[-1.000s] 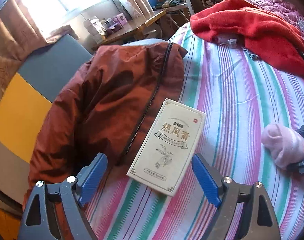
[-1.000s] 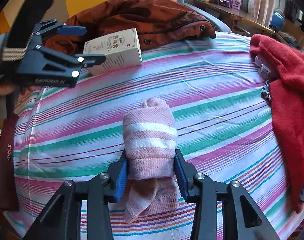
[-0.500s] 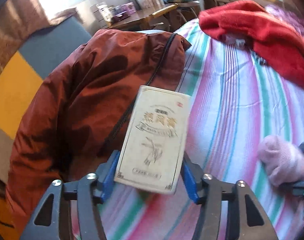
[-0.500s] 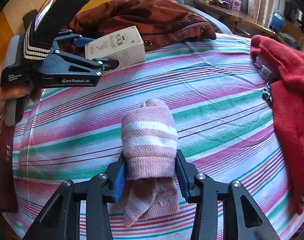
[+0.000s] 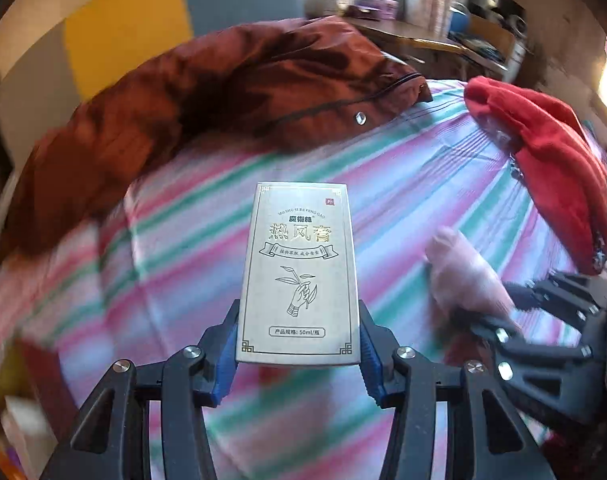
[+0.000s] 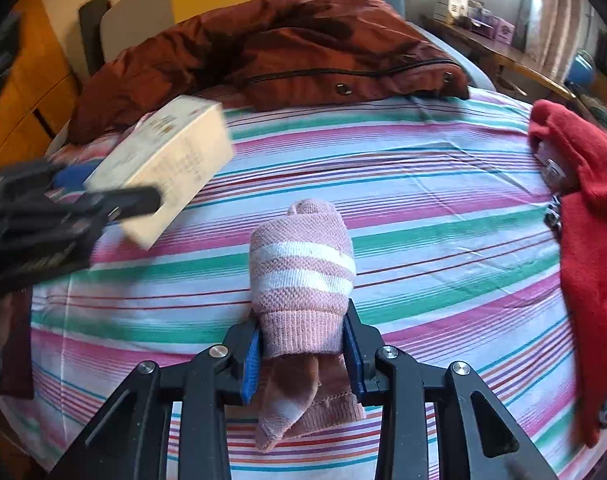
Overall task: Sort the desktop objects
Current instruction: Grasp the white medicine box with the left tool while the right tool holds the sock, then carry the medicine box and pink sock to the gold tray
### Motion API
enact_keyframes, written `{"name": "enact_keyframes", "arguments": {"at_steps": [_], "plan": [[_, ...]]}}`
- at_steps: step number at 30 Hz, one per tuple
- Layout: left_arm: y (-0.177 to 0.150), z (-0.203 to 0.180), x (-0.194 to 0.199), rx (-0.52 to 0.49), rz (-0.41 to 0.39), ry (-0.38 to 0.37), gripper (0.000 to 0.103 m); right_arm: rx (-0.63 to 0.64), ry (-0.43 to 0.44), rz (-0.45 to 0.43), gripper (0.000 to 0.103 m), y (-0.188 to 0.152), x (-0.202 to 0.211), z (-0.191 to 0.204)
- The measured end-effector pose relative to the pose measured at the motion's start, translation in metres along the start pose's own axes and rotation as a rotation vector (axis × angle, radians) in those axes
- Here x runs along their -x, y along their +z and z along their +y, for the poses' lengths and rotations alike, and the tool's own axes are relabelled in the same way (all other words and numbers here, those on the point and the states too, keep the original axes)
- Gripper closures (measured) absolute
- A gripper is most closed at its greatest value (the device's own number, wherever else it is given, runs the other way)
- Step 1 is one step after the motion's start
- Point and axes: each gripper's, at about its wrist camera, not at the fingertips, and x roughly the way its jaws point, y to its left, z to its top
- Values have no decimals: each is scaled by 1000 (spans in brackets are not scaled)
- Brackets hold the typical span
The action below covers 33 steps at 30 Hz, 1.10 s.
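Left wrist view: the left gripper (image 5: 299,344) has its fingers (image 5: 225,356) partly closed, having just closed further, and clamped on the sides of the cream box (image 5: 299,272) at frame centre. The box face shows gold characters and a hand-and-sprig drawing above the blurred striped bed sheet (image 5: 191,248).

Right wrist view: the right gripper (image 6: 301,354) has just narrowed its fingers (image 6: 250,364) and squeezes the rolled pink sock (image 6: 301,280), white-banded, at lower centre. Only here is the box's side panel visible, at middle left.

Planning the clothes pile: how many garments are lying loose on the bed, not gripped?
2: a brown jacket at the far edge and a red garment on the right. More may lie hidden beneath.
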Motion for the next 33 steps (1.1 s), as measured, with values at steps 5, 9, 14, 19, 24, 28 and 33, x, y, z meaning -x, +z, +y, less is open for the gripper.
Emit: {"name": "enact_keyframes", "arguments": {"at_steps": [5,9,14,19,24,28,33], "plan": [[-53,9,21,83,27,45,52,54,92,1,69,-2,4,18],[-80,18,35,126,27,55,52,100,122,14,69,-8,5,35],[-84,24,36,157,0,34,50,152,130,26,68,-14,3,56],[-79,22,28,153,-2,38,48,126,136,22,61,-13,-2,53],[-81,17,27,129,-40,50,51,142,123,12,61,-14,-2,57],[-90,10,35,88,-66,68,52,170,106,6,67,-15,-1,60],[-96,10,58,99,-107,61,52,177,107,-4,69,-16,3,66]]}}
